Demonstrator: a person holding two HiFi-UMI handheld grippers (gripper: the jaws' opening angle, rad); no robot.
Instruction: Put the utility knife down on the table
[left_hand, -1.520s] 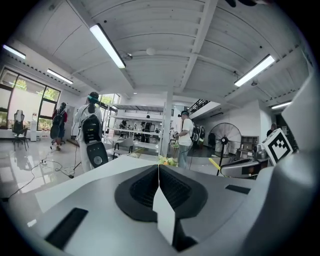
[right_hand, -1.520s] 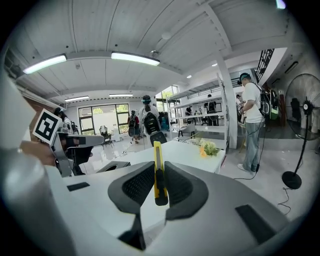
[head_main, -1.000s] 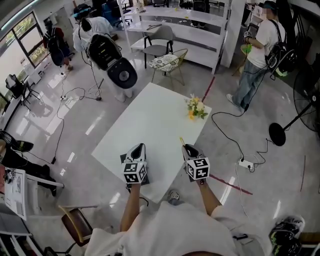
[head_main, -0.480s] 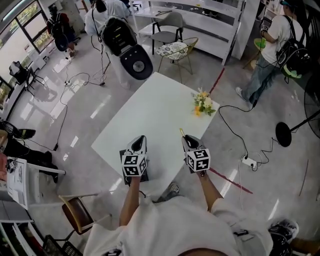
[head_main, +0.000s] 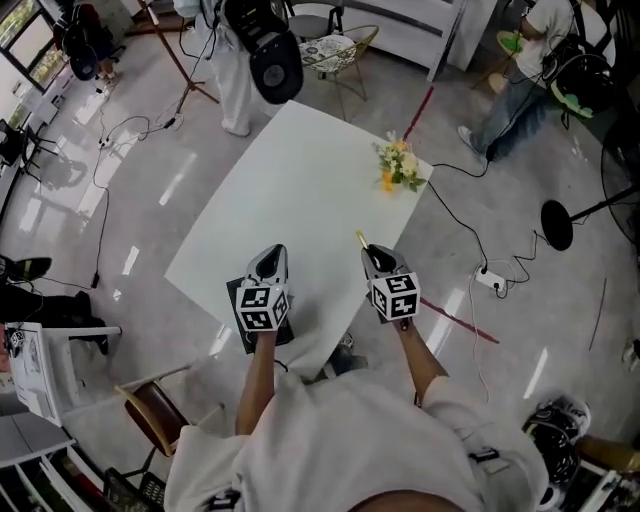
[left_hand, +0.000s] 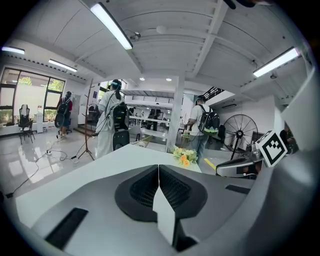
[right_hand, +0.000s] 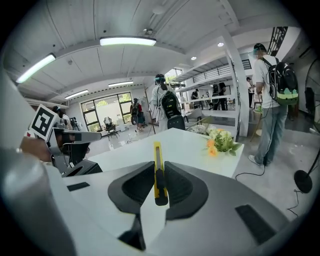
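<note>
Left of centre in the head view, the left gripper (head_main: 270, 258) hangs over the near edge of the white table (head_main: 290, 170). Its own view shows the jaws pressed together with nothing between them, so it looks like an idle hand held level with its partner and out of the way. Just right of it, near the middle of the frame, the right gripper (head_main: 372, 254) is clamped on the utility knife (right_hand: 157, 172). The yellow body stands on edge between the pads, gripped at its dark rear end, and its long end pokes forward past the jaws above the tabletop. That forward, slightly downward hold would probably let the front end meet the bare surface first. Toward the upper right, a small bunch of flowers (head_main: 398, 166) stands near the table's far corner, well apart from the likely landing spot.
</note>
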